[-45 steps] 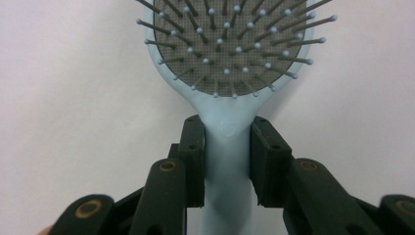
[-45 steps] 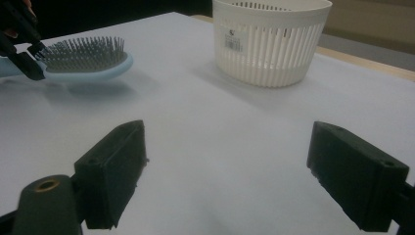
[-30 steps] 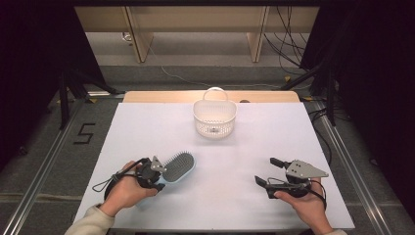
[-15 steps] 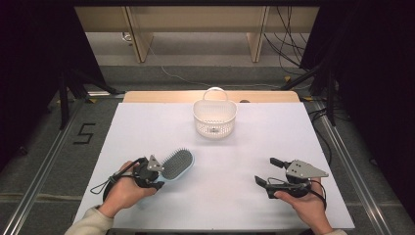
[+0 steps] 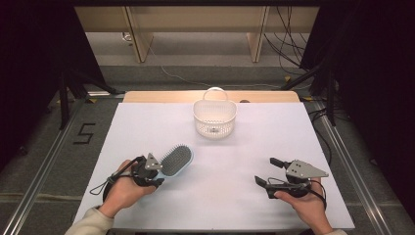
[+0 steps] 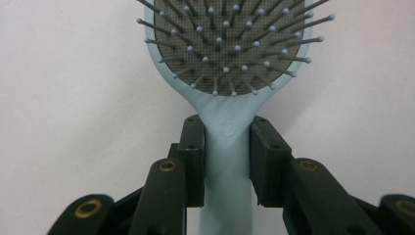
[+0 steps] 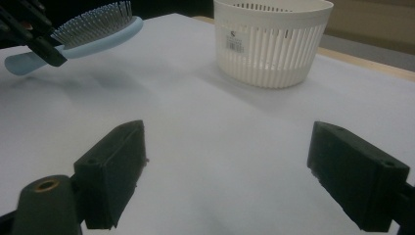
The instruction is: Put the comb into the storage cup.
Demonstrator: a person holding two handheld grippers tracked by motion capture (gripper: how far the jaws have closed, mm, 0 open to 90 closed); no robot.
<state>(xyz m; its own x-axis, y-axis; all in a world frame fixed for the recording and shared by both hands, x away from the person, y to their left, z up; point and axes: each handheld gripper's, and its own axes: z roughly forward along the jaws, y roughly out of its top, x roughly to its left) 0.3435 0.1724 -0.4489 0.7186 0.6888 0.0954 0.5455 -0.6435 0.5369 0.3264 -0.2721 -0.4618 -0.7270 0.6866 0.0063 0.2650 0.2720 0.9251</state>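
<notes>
High view: my left tool (image 5: 155, 172) clamps hairbrush (image 5: 176, 160) handle, lifted near desk (image 5: 235, 147) front-left | right tool (image 5: 266, 172) jaws apart, idle | step: carrying | next: probably reach basket (image 5: 214, 117).

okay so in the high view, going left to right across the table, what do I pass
left gripper → light blue hairbrush held in its jaws → white basket farther back → right gripper, jaws open and empty.
</notes>
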